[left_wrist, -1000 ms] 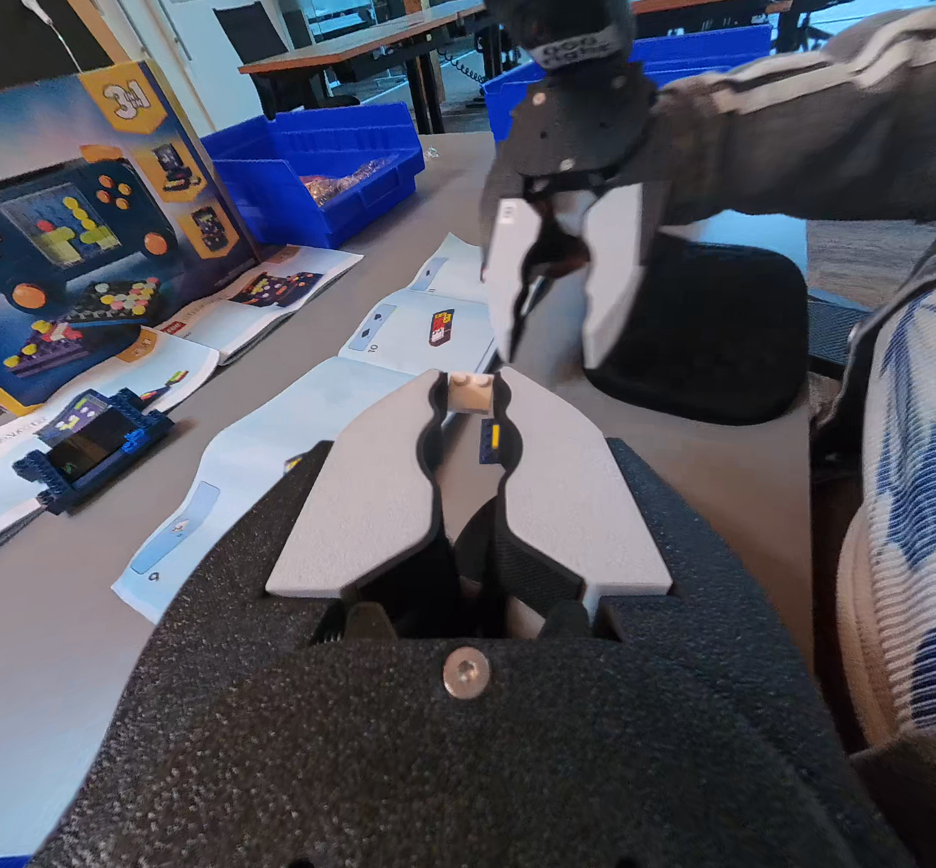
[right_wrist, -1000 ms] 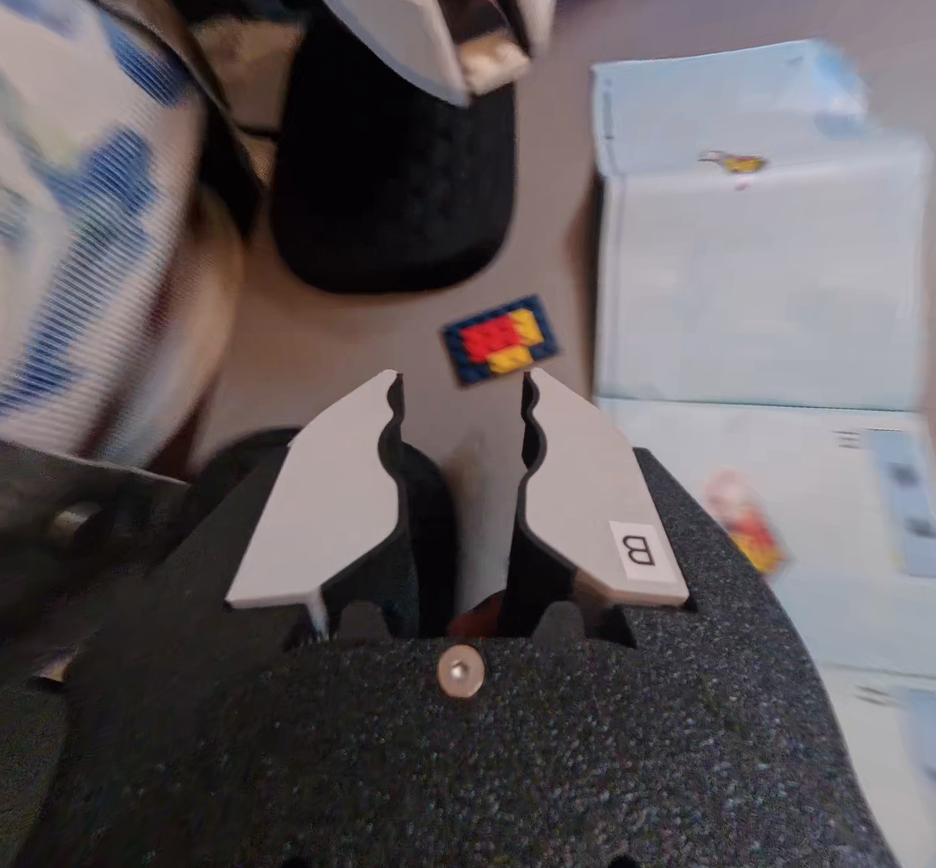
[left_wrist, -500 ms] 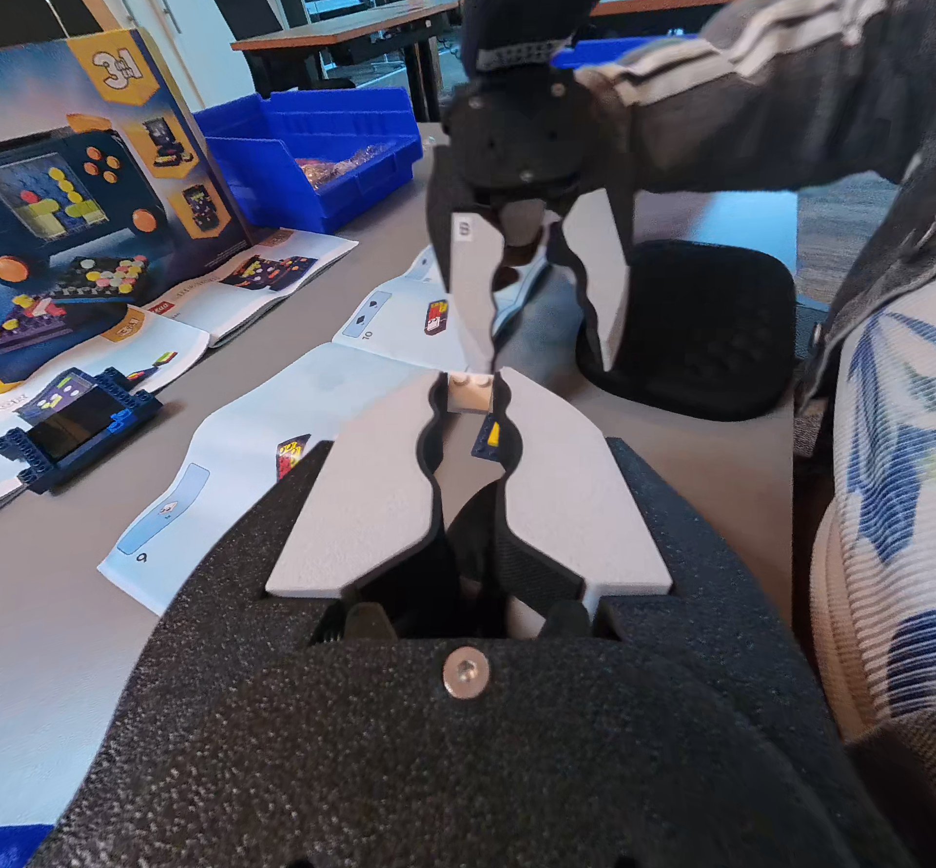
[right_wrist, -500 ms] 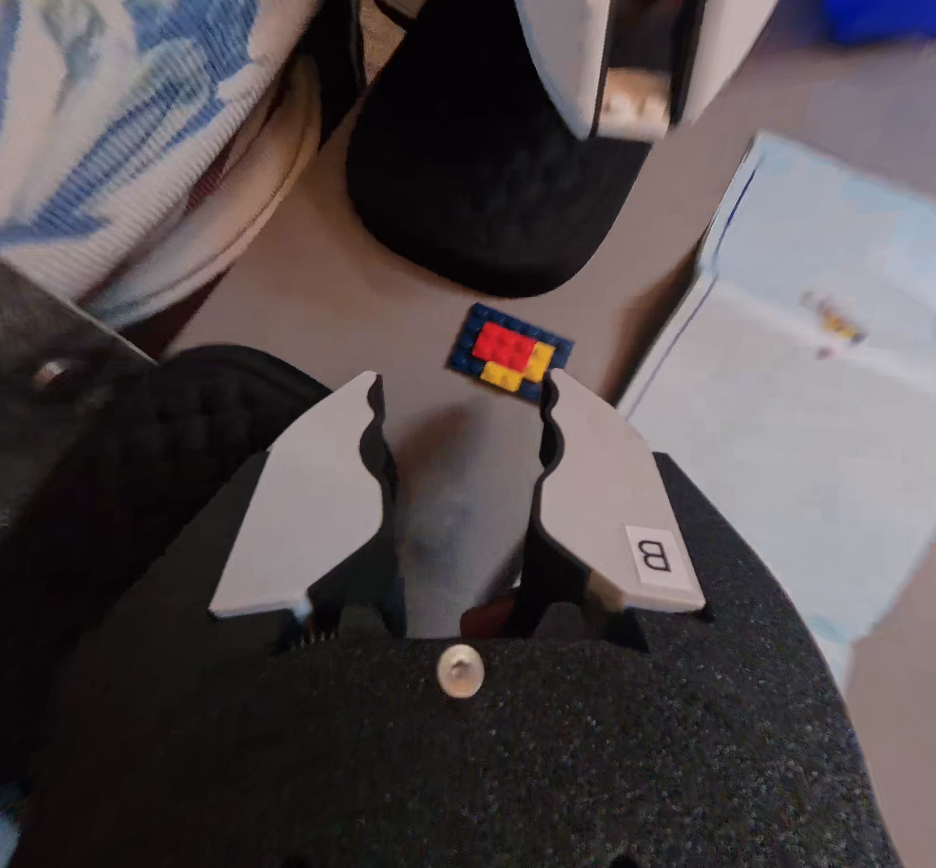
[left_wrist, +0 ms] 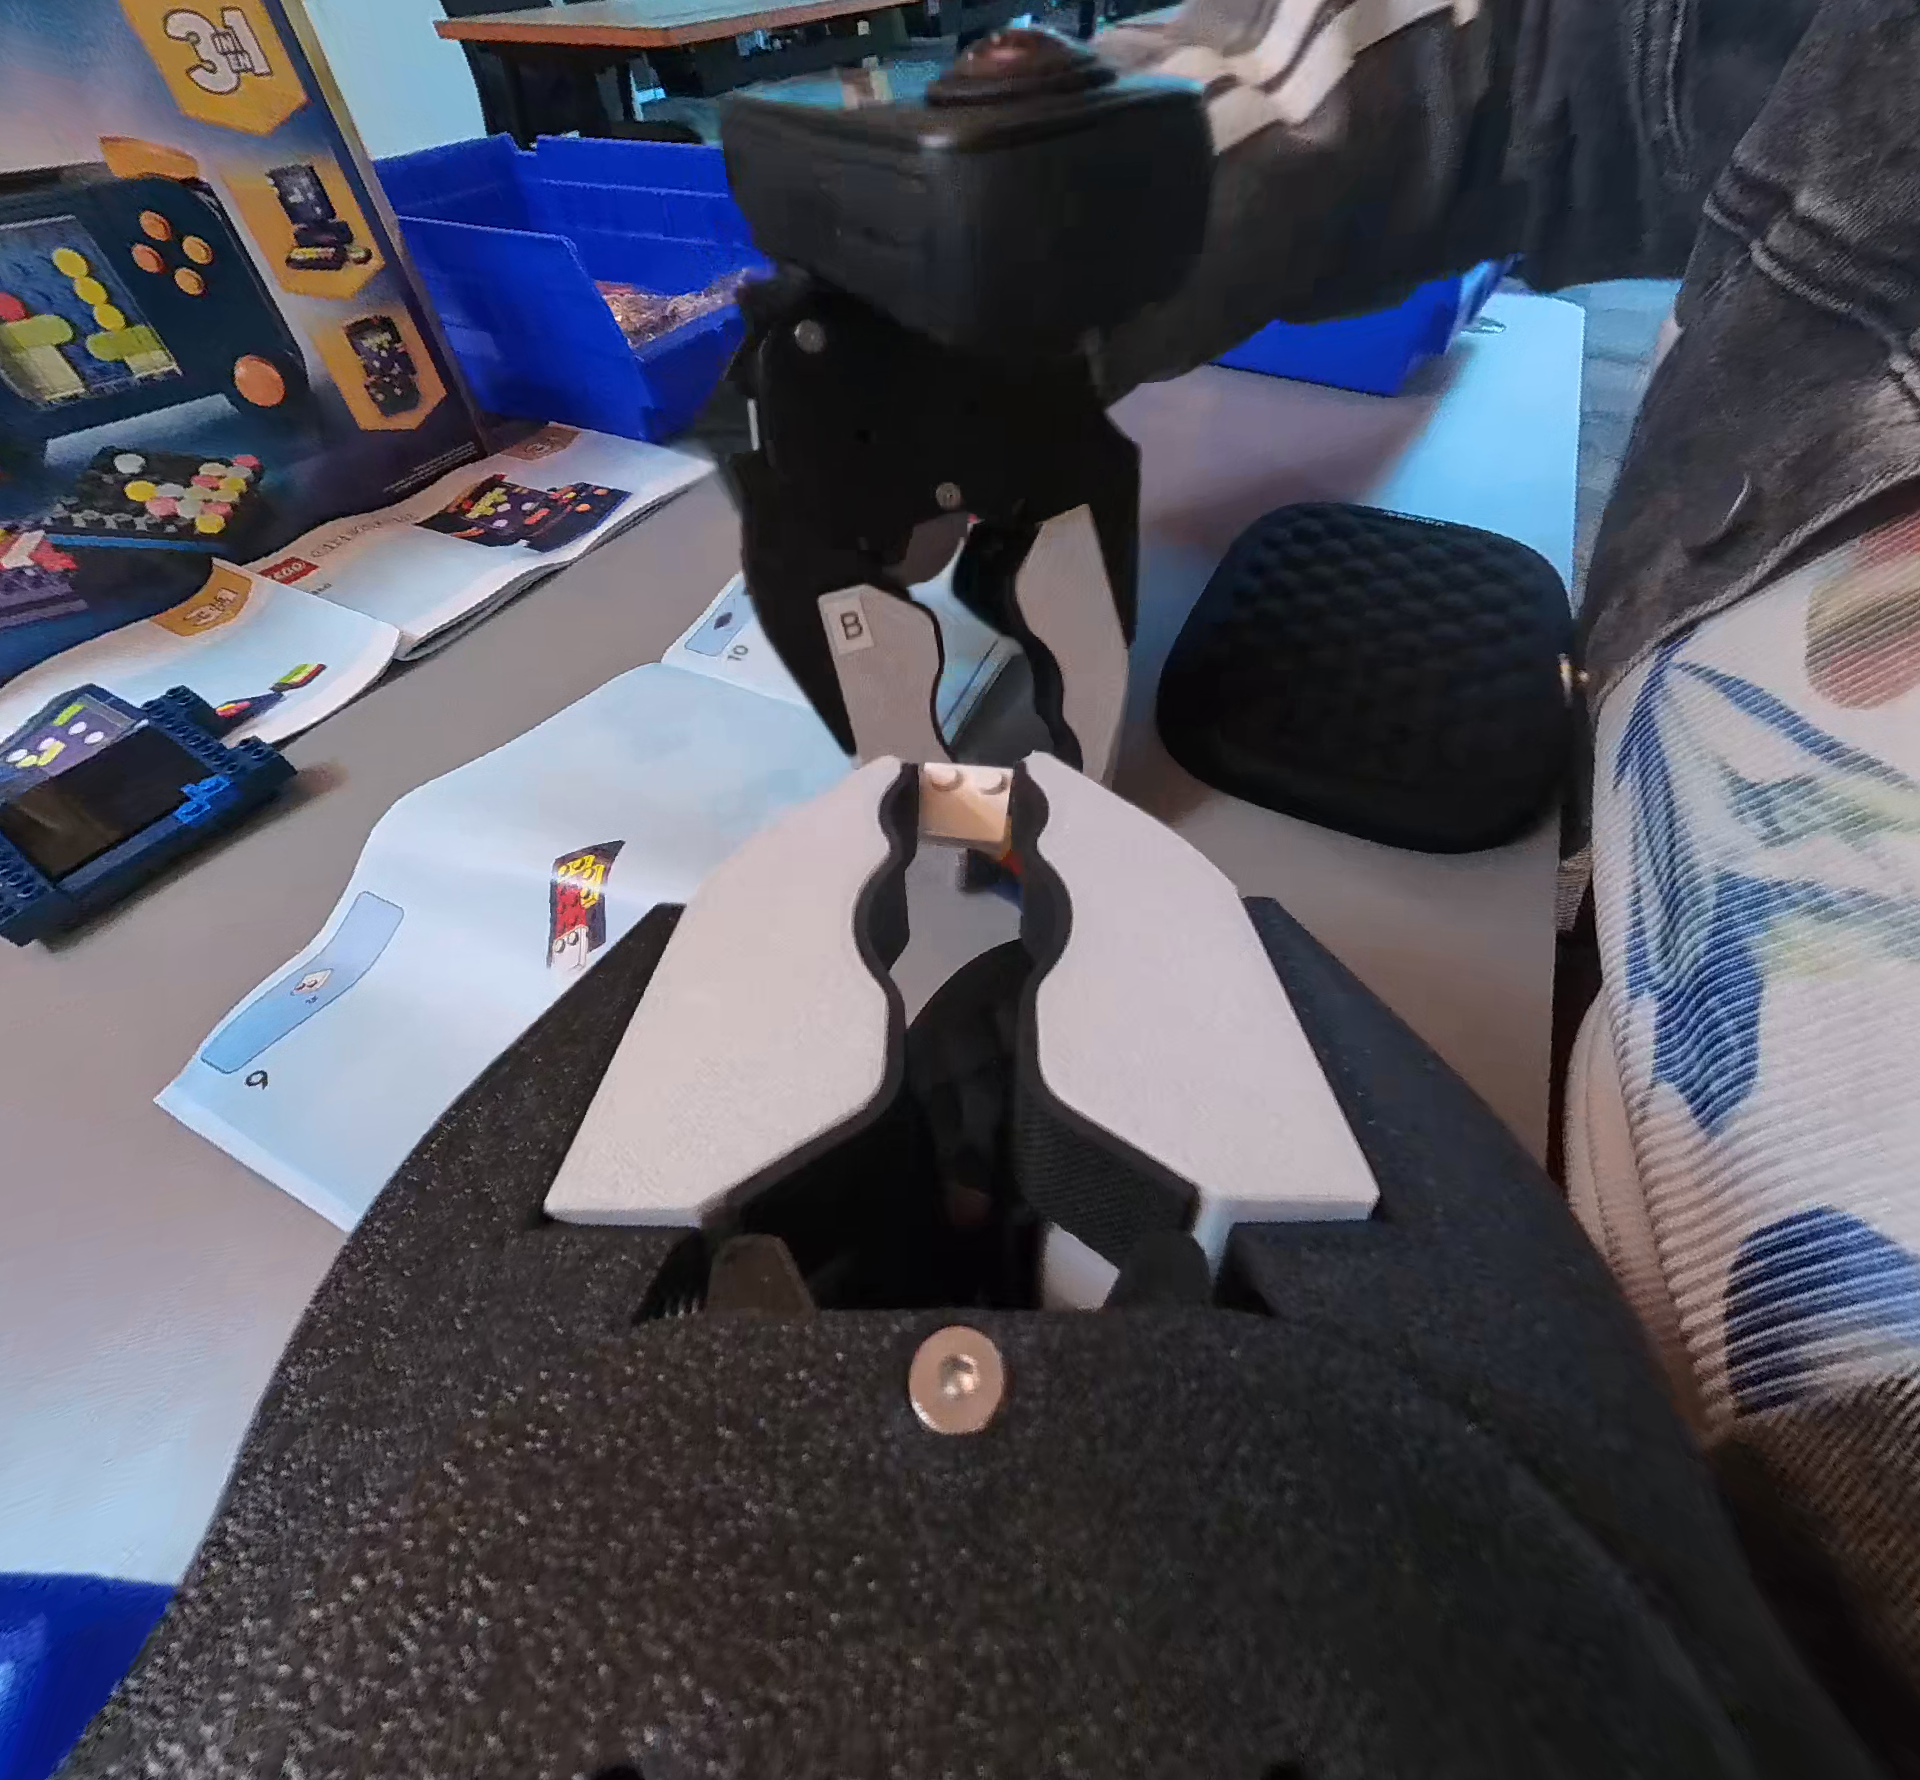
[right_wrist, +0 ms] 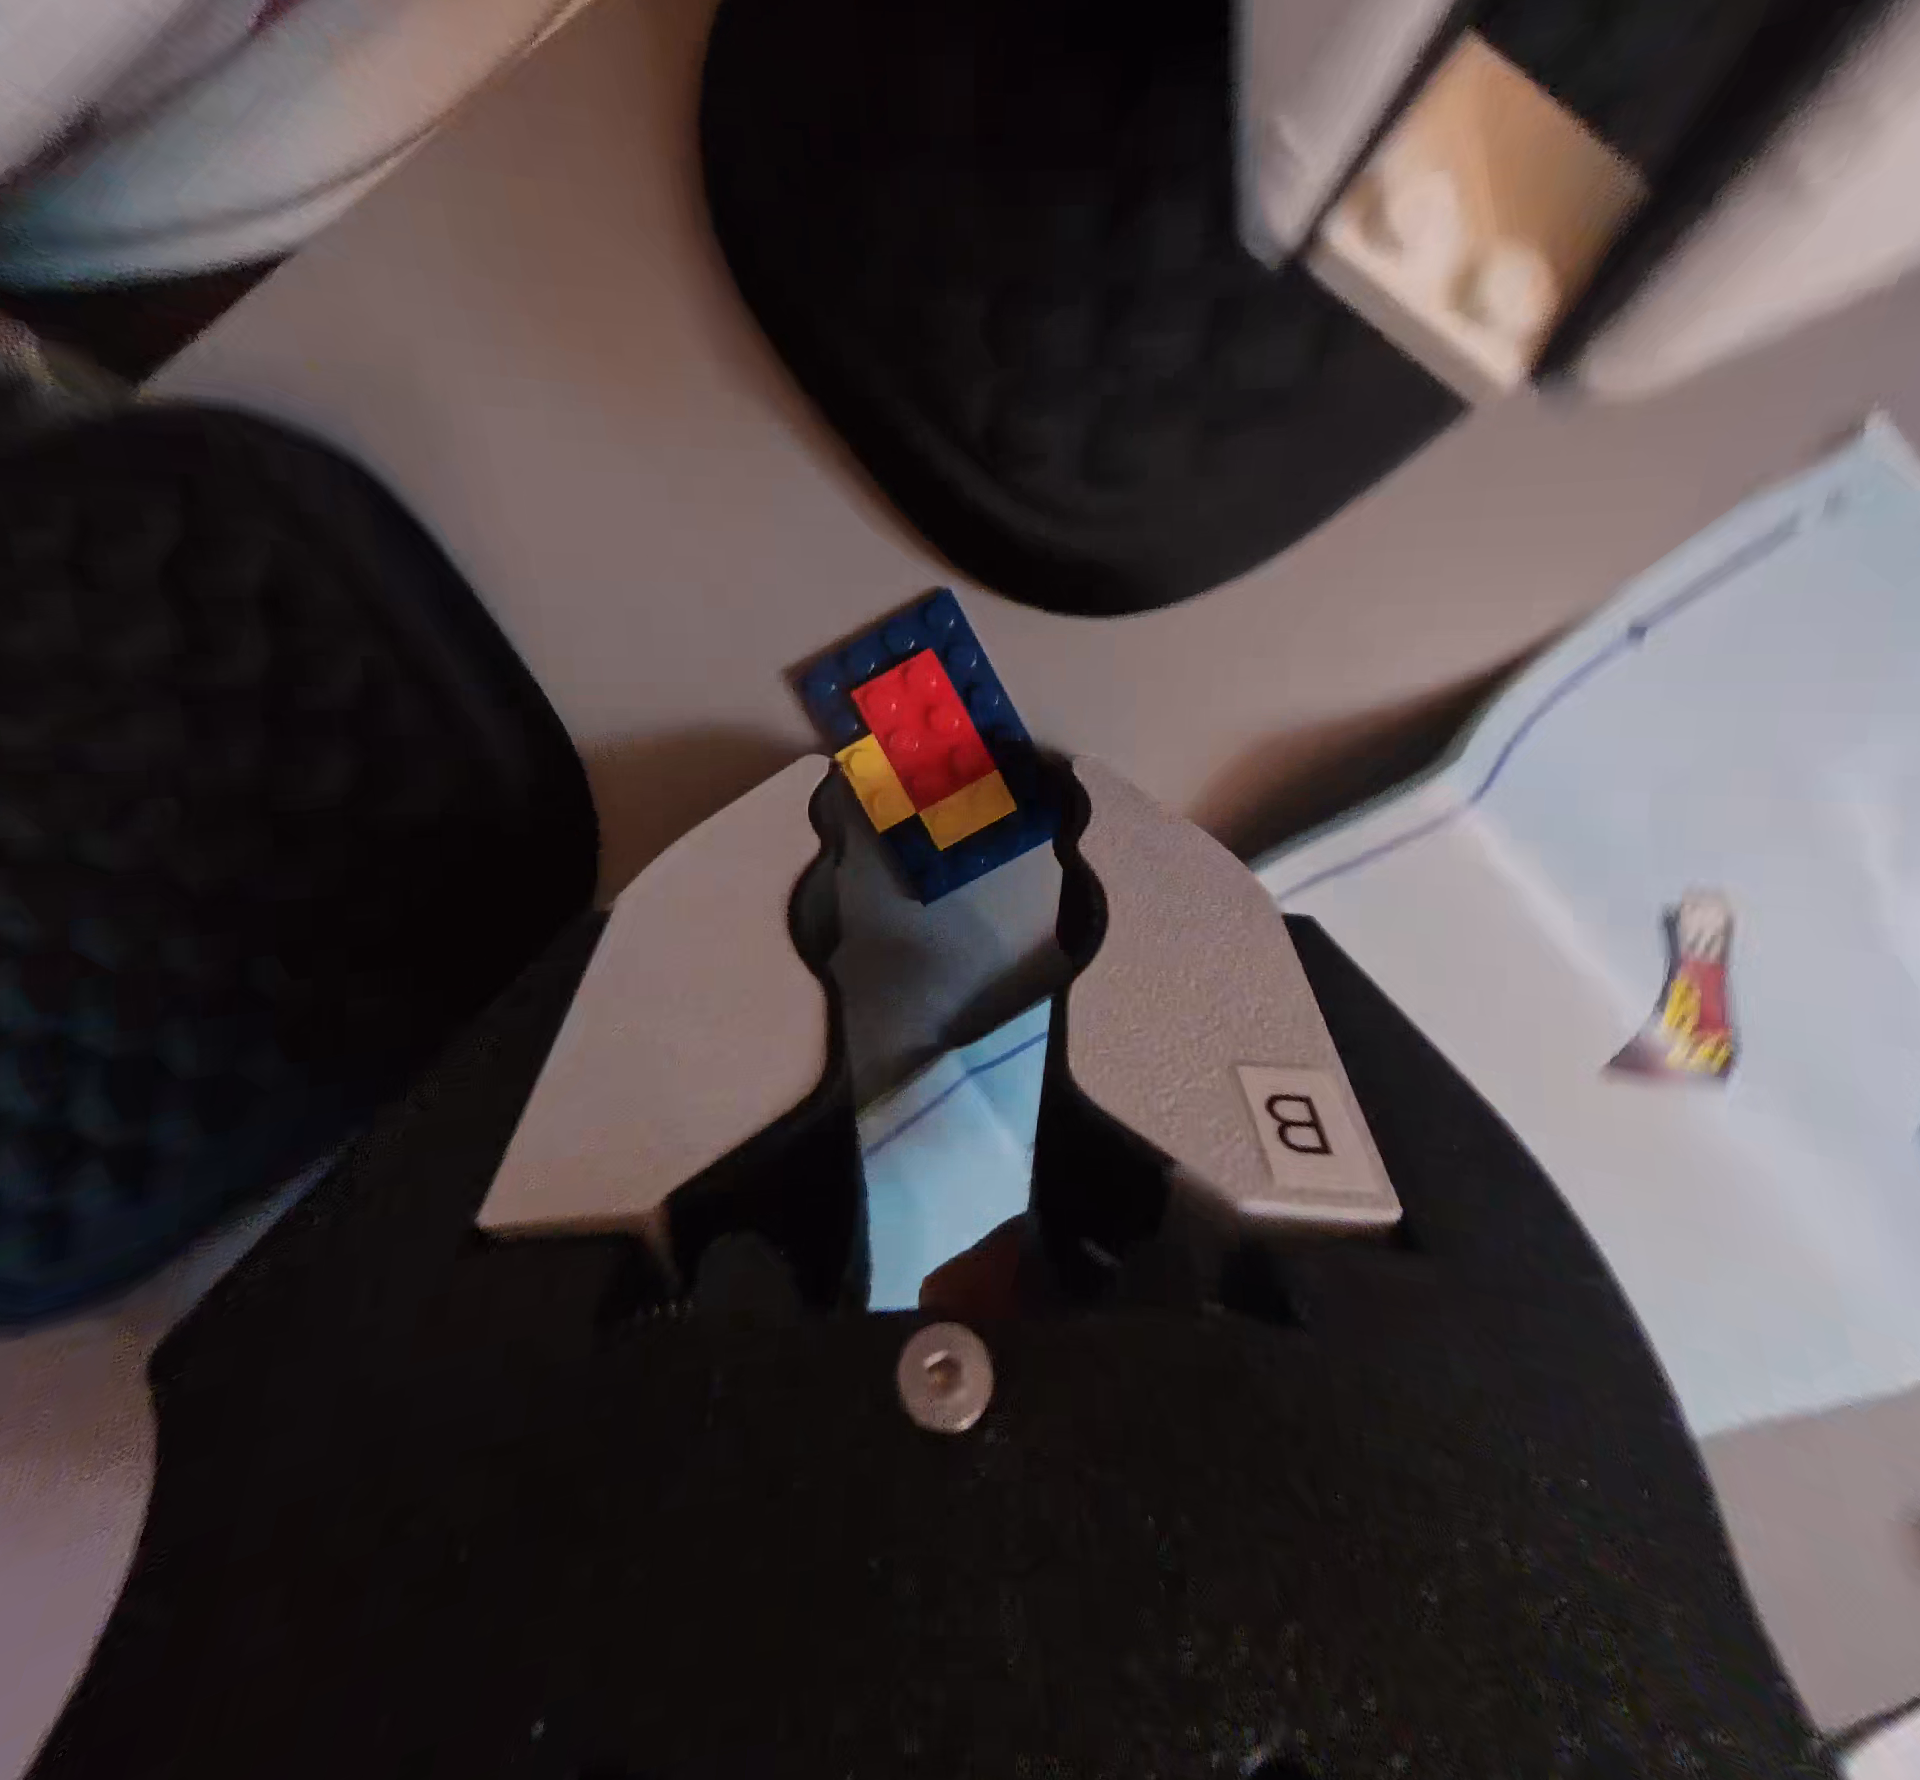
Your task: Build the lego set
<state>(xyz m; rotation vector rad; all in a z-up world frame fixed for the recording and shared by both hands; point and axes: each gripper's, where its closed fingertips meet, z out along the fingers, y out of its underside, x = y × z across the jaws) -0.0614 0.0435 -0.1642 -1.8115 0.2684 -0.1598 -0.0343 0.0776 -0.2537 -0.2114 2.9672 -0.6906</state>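
Since a second earlier the right gripper (right_wrist: 940, 774) had descended, its parted fingers straddling, not gripping, the stiff, light blue plate (right_wrist: 920, 743) on the bench (right_wrist: 582, 504), best pinched across its long edges, while the left gripper (left_wrist: 966, 780) clamped a small tan brick (left_wrist: 964, 803).

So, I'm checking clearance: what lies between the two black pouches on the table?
In the right wrist view, only bare table separates the pouches.

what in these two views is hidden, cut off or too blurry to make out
- Blue plate, right wrist view: near end lies between the right hand-held gripper fingers; contact unclear.
- Left wrist view: pale brick and left hand-held gripper hide that plate.
- Blue bin contents: too small.
- Black pouch: cropped, blurred.
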